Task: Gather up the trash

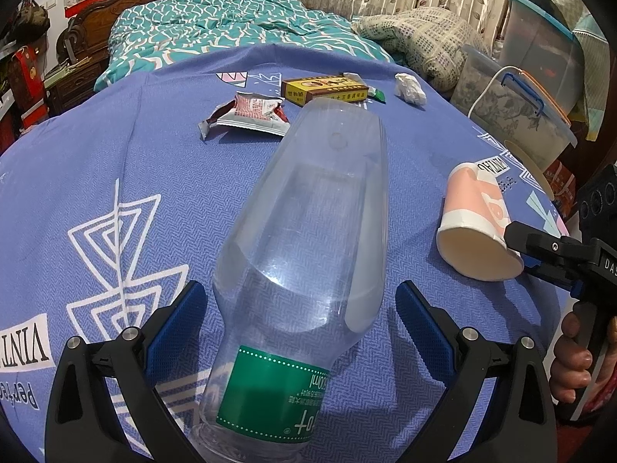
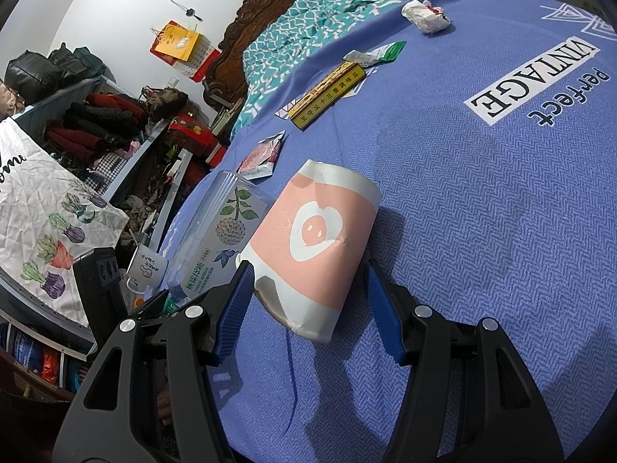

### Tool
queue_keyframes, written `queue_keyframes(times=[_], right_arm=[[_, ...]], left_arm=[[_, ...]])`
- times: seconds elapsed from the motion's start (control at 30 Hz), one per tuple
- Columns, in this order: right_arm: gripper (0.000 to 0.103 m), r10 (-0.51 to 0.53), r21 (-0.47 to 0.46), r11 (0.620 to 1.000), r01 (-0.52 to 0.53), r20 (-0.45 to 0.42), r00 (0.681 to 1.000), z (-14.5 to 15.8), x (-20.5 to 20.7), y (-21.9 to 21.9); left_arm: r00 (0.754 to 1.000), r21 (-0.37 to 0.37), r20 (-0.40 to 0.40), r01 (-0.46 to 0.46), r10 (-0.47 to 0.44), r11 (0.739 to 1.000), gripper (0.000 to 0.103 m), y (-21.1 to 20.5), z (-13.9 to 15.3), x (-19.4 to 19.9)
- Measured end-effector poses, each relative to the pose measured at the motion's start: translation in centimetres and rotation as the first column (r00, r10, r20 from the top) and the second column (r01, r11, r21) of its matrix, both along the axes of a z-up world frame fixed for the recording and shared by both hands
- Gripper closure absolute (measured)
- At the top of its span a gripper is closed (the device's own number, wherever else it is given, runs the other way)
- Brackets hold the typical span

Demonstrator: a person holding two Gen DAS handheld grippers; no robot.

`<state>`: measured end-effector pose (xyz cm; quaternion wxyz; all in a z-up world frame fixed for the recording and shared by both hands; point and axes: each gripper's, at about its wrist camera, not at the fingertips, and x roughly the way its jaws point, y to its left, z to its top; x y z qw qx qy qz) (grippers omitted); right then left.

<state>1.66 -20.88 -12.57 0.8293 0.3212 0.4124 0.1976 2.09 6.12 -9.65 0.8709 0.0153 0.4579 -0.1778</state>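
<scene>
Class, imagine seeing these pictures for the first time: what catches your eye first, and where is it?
A clear plastic bottle with a green label lies on the blue patterned cloth, between the open left hand-held gripper. A pink-and-white paper cup lies tipped over between the open right hand-held gripper.

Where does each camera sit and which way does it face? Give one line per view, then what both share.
Left wrist: on the left tool, looking forward along its open fingers straddling the lying plastic bottle; the right tool and the person's hand show.
Right wrist: on the right tool, facing the tipped paper cup between its open fingers.
Shared: bottle, cup, yellow box, snack wrapper, crumpled tissue, blue cloth.
</scene>
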Motion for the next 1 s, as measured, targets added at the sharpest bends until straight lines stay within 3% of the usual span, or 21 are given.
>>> queue_keyframes(times=[0.4,0.6,0.9,0.97,1.0], right_arm=[[0.043,0.018,0.026,0.999,-0.018,-0.008,1.0,0.0,-0.3,0.2],[0.043,0.02,0.027,0.999,-0.02,-0.013,1.0,0.0,-0.2,0.3],[0.041,0.028,0.044,0.999,-0.026,-0.03,0.999,-0.1,0.2,0.3],[0.046,0.03,0.049,0.998,-0.028,-0.039,0.999,-0.2,0.4,0.3],[0.053,0.045,0.065,0.997,-0.041,-0.057,0.997,-0.5,0.5,0.3]], left_arm=[[1.0,0.01,-0.006,-0.001,0.001,1.0,0.008,-0.1,0.2,-0.1],[1.0,-0.044,-0.02,0.0,-0.001,0.999,0.008,0.1,0.9,0.4],[0.999,0.008,0.035,0.021,-0.022,1.0,0.008,-1.1,2.1,1.1],[0.999,0.037,0.041,0.011,-0.013,0.999,0.017,-1.5,2.0,1.2],[0.999,0.05,0.046,0.004,-0.006,0.999,0.037,-1.5,1.9,1.1]])
